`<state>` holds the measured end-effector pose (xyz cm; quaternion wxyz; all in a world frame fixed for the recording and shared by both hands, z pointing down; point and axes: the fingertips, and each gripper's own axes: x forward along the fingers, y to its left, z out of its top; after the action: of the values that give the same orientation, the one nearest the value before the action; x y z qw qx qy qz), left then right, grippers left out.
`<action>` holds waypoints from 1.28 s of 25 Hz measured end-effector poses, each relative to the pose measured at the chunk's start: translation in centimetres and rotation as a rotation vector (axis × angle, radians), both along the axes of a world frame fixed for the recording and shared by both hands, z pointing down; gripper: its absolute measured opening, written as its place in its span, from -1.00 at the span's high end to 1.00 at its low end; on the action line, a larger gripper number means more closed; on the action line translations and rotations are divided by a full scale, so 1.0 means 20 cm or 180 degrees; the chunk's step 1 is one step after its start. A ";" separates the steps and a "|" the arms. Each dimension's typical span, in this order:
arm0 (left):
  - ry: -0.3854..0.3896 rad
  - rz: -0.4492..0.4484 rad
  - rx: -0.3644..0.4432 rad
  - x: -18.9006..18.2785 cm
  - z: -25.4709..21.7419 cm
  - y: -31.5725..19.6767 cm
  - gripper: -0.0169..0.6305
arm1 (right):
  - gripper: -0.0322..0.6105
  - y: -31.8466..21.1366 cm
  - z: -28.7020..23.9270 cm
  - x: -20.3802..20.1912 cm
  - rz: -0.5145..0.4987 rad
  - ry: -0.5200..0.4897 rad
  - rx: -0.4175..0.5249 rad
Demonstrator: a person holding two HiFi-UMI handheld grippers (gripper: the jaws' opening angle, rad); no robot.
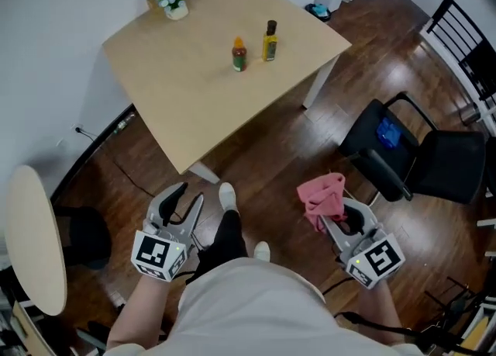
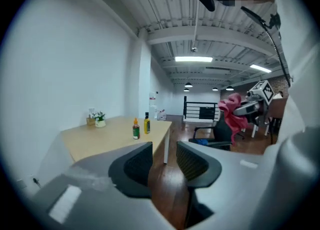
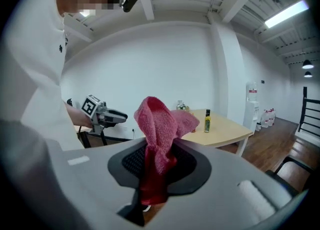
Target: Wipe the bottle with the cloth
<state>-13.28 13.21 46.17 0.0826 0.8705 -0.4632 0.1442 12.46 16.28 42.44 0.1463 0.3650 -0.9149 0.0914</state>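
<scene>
Two bottles stand on the light wooden table (image 1: pixel 186 91): a small orange-capped sauce bottle (image 1: pixel 239 54) and a taller yellow bottle with a black cap (image 1: pixel 270 41). Both grippers hang well short of the table, over the dark wood floor. My left gripper (image 1: pixel 190 195) is open, and in the left gripper view its jaws (image 2: pixel 164 159) have nothing between them, with the bottles (image 2: pixel 141 127) far ahead. My right gripper (image 1: pixel 333 219) is shut on a pink cloth (image 1: pixel 324 198), which bunches up above the jaws (image 3: pixel 160 124).
A small potted plant (image 1: pixel 175 4) sits at the table's far corner. A black chair (image 1: pixel 411 157) with a blue item (image 1: pixel 389 133) on its seat stands to the right. A round pale tabletop (image 1: pixel 35 238) is at the left. My feet are between the grippers.
</scene>
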 end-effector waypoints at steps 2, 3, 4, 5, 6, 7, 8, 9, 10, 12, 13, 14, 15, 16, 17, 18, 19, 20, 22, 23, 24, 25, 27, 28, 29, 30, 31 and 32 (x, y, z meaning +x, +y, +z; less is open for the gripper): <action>-0.0136 0.0212 -0.0104 0.08 -0.07 0.27 0.46 | 0.64 0.16 -0.03 0.03 -0.0011 -0.0126 -0.0020; -0.0193 0.0322 -0.0131 0.12 -0.11 0.37 0.46 | 0.64 0.22 -0.05 0.05 -0.0014 -0.0159 0.0004; -0.0238 0.0416 -0.0125 0.15 -0.16 0.44 0.46 | 0.64 0.27 -0.08 0.07 -0.0014 -0.0170 0.0044; -0.0270 0.0480 -0.0092 0.17 -0.21 0.49 0.46 | 0.64 0.31 -0.09 0.08 -0.0006 -0.0171 0.0080; -0.0286 0.0520 -0.0053 0.19 -0.25 0.53 0.46 | 0.64 0.35 -0.11 0.09 0.0013 -0.0173 0.0098; -0.0274 0.0549 -0.0032 0.21 -0.28 0.56 0.46 | 0.64 0.39 -0.12 0.10 0.0044 -0.0181 0.0096; -0.0230 0.0579 -0.0040 0.23 -0.30 0.58 0.46 | 0.64 0.43 -0.13 0.10 0.0081 -0.0192 0.0092; -0.0158 0.0618 -0.0065 0.25 -0.32 0.61 0.46 | 0.64 0.47 -0.14 0.10 0.0115 -0.0201 0.0100; -0.0070 0.0666 -0.0082 0.26 -0.35 0.63 0.46 | 0.64 0.51 -0.15 0.09 0.0144 -0.0209 0.0118; 0.0096 0.0770 -0.0051 0.29 -0.40 0.69 0.46 | 0.64 0.59 -0.17 0.05 0.0195 -0.0242 0.0152; 0.0144 0.0825 -0.0004 0.29 -0.43 0.73 0.46 | 0.64 0.62 -0.17 0.04 0.0227 -0.0264 0.0156; 0.0151 0.0879 0.0045 0.28 -0.45 0.77 0.46 | 0.64 0.66 -0.17 0.01 0.0265 -0.0286 0.0148; 0.0123 0.0922 0.0074 0.25 -0.46 0.82 0.46 | 0.64 0.70 -0.16 -0.01 0.0301 -0.0310 0.0130; 0.0102 0.0937 0.0081 0.20 -0.46 0.87 0.46 | 0.64 0.73 -0.16 -0.05 0.0323 -0.0329 0.0112; 0.0122 0.0915 0.0069 0.13 -0.46 0.92 0.46 | 0.64 0.77 -0.15 -0.10 0.0327 -0.0334 0.0100; 0.0181 0.0862 0.0039 0.06 -0.45 0.97 0.46 | 0.64 0.81 -0.15 -0.16 0.0318 -0.0324 0.0097; 0.0258 0.0792 -0.0009 -0.02 -0.43 1.00 0.46 | 0.64 0.85 -0.14 -0.22 0.0306 -0.0305 0.0100; 0.0333 0.0722 -0.0066 -0.08 -0.41 1.03 0.46 | 0.64 0.89 -0.14 -0.27 0.0302 -0.0289 0.0106; 0.0412 0.0647 -0.0155 -0.18 -0.36 1.10 0.46 | 0.64 0.97 -0.15 -0.37 0.0317 -0.0283 0.0111; 0.0416 0.0650 -0.0170 -0.21 -0.35 1.14 0.46 | 0.64 1.02 -0.16 -0.41 0.0326 -0.0290 0.0111; 0.0410 0.0671 -0.0169 -0.25 -0.34 1.18 0.46 | 0.64 1.06 -0.17 -0.46 0.0332 -0.0297 0.0111; 0.0407 0.0695 -0.0160 -0.28 -0.34 1.22 0.46 | 0.64 1.11 -0.17 -0.50 0.0336 -0.0298 0.0108; 0.0410 0.0738 -0.0133 -0.35 -0.33 1.28 0.46 | 0.64 1.18 -0.15 -0.58 0.0357 -0.0293 0.0095; 0.0417 0.0761 -0.0130 -0.38 -0.31 1.29 0.46 | 0.64 1.21 -0.14 -0.60 0.0380 -0.0295 0.0085; 0.0429 0.0784 -0.0138 -0.40 -0.30 1.31 0.46 | 0.64 1.23 -0.13 -0.63 0.0406 -0.0301 0.0073; 0.0439 0.0802 -0.0148 -0.43 -0.29 1.33 0.46 | 0.64 1.26 -0.13 -0.66 0.0428 -0.0309 0.0063; 0.0445 0.0816 -0.0152 -0.45 -0.28 1.35 0.46 | 0.64 1.29 -0.12 -0.68 0.0441 -0.0314 0.0056; 0.0445 0.0827 -0.0145 -0.47 -0.27 1.36 0.46 | 0.64 1.32 -0.12 -0.71 0.0444 -0.0315 0.0051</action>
<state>-22.61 40.44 40.71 0.1150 0.9290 -0.3364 0.1032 -1.64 42.66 39.95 0.0912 0.4241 -0.8940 0.1119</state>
